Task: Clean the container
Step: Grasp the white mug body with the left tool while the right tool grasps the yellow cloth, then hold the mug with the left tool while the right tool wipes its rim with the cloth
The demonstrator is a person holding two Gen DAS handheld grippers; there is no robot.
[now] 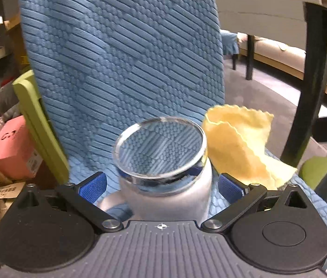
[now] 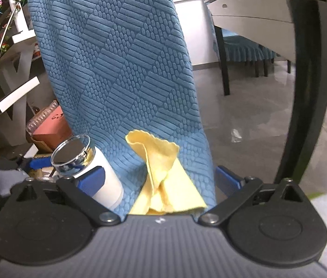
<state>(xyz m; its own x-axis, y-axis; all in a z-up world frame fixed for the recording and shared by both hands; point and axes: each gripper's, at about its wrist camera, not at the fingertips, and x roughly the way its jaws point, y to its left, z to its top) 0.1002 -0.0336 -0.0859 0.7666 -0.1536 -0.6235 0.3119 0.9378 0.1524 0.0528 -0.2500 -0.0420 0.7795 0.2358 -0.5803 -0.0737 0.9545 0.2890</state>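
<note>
Left wrist view
Gripper: left gripper (image 1: 161, 186) spread wide, blue fingers (image 1: 93, 186) flanking the cup (image 1: 163, 185); contact with its sides not visible, so grip cannot be told.
Cup: white body, shiny metal rim, mouth tipped toward the chair back (image 1: 121, 53), probably to expose the inside for wiping.
Cloth: yellow cloth (image 1: 240, 143) just right of the rim, raised at mouth height, seemingly ready to enter.
Room: chair back close behind the rim; black table leg (image 1: 307, 88) at right, well apart.

Right wrist view
Gripper: right gripper (image 2: 161, 183) with fingers (image 2: 228, 180) set wide, cloth (image 2: 163, 173) bunched between them; whether clamped cannot be told.
Cup: cup (image 2: 89, 169) at left, tilted, apart from the cloth.
Room: open floor (image 2: 244, 111) at right; short leftward reach to the mouth looks unobstructed.
</note>
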